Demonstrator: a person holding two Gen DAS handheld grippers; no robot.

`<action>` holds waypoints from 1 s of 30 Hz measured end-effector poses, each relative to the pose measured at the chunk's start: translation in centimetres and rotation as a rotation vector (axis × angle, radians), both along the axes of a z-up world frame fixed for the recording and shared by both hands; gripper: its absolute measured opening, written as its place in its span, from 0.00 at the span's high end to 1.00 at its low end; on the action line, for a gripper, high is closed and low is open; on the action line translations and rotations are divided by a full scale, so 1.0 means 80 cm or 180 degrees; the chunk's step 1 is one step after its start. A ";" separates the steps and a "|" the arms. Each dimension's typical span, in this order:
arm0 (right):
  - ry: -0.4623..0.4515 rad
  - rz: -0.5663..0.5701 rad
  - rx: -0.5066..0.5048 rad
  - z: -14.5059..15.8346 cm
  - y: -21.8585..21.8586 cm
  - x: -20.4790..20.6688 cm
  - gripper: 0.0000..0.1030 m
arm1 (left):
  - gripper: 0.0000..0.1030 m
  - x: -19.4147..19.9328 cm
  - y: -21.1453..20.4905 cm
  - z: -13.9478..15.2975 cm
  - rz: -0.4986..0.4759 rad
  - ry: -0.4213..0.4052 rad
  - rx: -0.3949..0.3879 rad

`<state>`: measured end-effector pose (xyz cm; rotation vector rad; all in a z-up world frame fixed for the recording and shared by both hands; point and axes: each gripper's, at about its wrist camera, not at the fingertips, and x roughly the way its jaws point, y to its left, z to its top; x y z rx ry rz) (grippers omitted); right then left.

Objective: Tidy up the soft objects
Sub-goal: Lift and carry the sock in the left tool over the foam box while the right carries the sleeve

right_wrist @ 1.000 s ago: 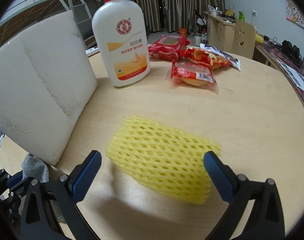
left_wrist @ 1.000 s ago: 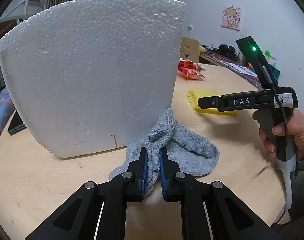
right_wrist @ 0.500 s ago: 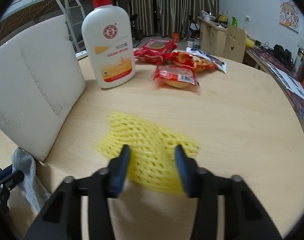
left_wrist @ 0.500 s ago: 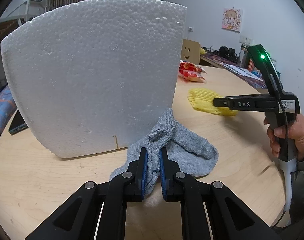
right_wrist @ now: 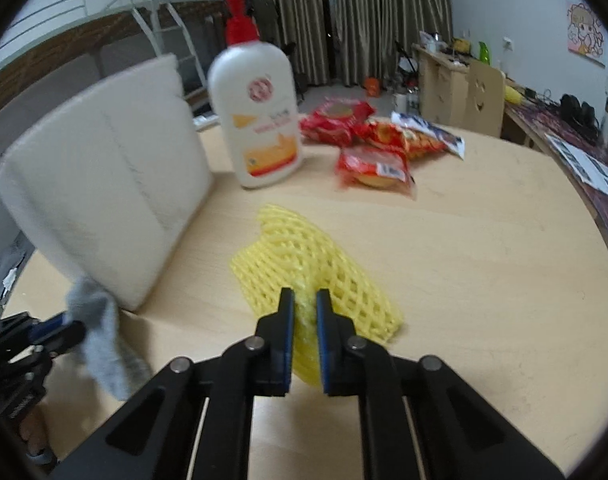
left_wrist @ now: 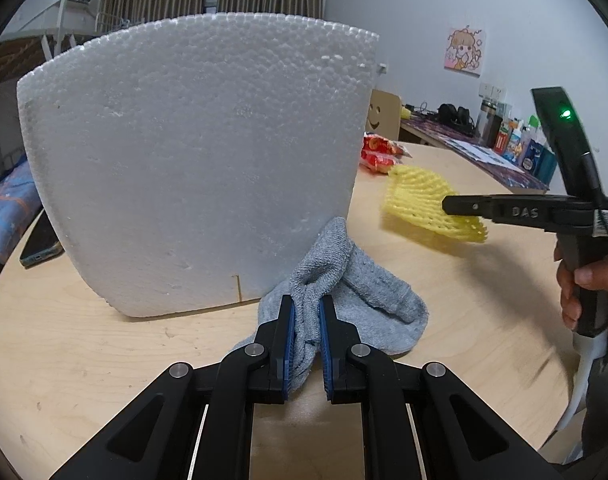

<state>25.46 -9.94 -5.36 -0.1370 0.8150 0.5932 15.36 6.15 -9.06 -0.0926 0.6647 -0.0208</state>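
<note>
My left gripper (left_wrist: 306, 312) is shut on a grey sock (left_wrist: 356, 292) that rests on the wooden table (left_wrist: 84, 360) in front of a white foam block (left_wrist: 200, 152). The sock also shows in the right wrist view (right_wrist: 104, 332), hanging from the left gripper (right_wrist: 74, 328). My right gripper (right_wrist: 305, 304) is shut on a yellow foam net (right_wrist: 300, 256) and holds it lifted off the table. In the left wrist view the net (left_wrist: 420, 200) hangs from the right gripper (left_wrist: 448, 205), to the right of the foam block.
A white lotion bottle with a red pump (right_wrist: 256, 120) stands behind the foam block (right_wrist: 104, 184). Several red snack packets (right_wrist: 372, 144) lie beyond it. A phone (left_wrist: 40, 244) lies at the table's left edge. A side desk with clutter (left_wrist: 504, 148) stands at right.
My right gripper closed on the yellow foam net and raised it off the table. My left gripper stayed shut on the sock, nearly still.
</note>
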 end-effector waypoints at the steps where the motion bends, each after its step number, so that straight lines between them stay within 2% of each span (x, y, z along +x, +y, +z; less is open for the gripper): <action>1: -0.0025 0.0021 0.0036 0.005 0.000 -0.005 0.87 | 0.88 -0.001 -0.001 0.002 0.0005 -0.0008 0.0002; 7: -0.0121 0.0072 0.0218 0.024 -0.007 -0.027 0.87 | 0.88 -0.012 -0.003 0.014 0.0010 -0.0073 0.0029; 17: -0.0336 0.0069 0.0522 0.057 -0.032 -0.076 0.87 | 0.88 -0.058 -0.005 0.057 0.0028 -0.0350 0.0098; 30: -0.0768 0.0026 0.0835 0.097 -0.054 -0.164 0.87 | 0.88 -0.121 -0.008 0.103 0.0037 -0.0579 0.0207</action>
